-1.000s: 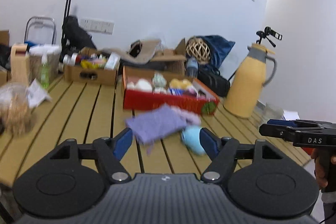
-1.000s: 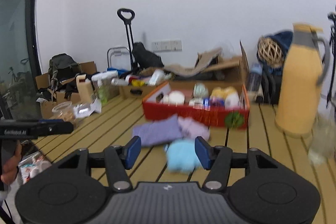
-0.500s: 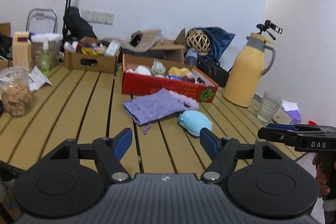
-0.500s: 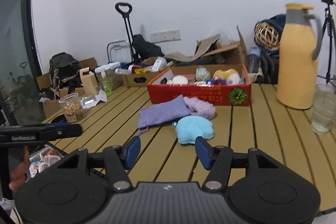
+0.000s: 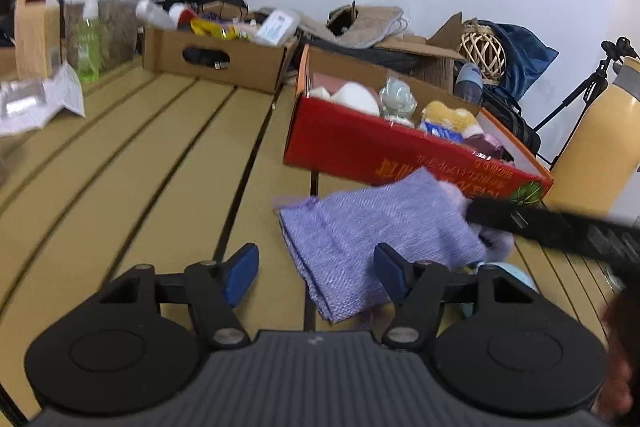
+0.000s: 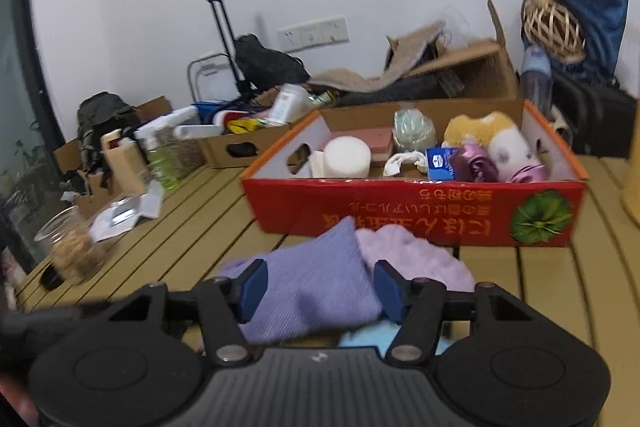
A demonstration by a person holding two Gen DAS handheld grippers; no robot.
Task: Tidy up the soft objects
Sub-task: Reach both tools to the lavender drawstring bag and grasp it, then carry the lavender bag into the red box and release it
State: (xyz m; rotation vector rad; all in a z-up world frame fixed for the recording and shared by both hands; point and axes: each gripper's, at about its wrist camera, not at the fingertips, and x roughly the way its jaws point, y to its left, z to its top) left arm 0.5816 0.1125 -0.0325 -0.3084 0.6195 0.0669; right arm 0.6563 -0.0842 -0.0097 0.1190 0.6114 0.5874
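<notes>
1. Left gripper (image 5: 316,273) wide open and empty, low over the table (image 5: 168,163), its right finger over the near left part of the cloth (image 5: 372,235).
2. Right gripper (image 6: 318,285) also wide open, holding nothing, with the cloth (image 6: 312,291) framed between its fingers; contact with the fabric impossible to judge from here.
3. Cloth lying flat and folded on the slats just near of the red box (image 6: 416,211), far corner touching or overlapping the box front.
4. Pale fluffy piece (image 6: 416,255) just right of the cloth and touching it; blue plush (image 6: 372,339) nearer still, mostly hidden under the right gripper.
5. Box already holding a sponge, a yellow plush (image 6: 476,129) and other soft bits, with little spare room visible.
6. Probable step: grasping the cloth for the box. Best done by lowering until the pads nearly touch the slats, then closing on the thick folded edge, not on a single layer.
7. Worth pinching near the middle of the fold, so that nothing trails and drags the fluffy piece along.
8. Lift high before crossing the box wall; a hanging corner could snag the rim.
9. Keep the left gripper clear of the right, or use it to pin the neighbours down.
</notes>
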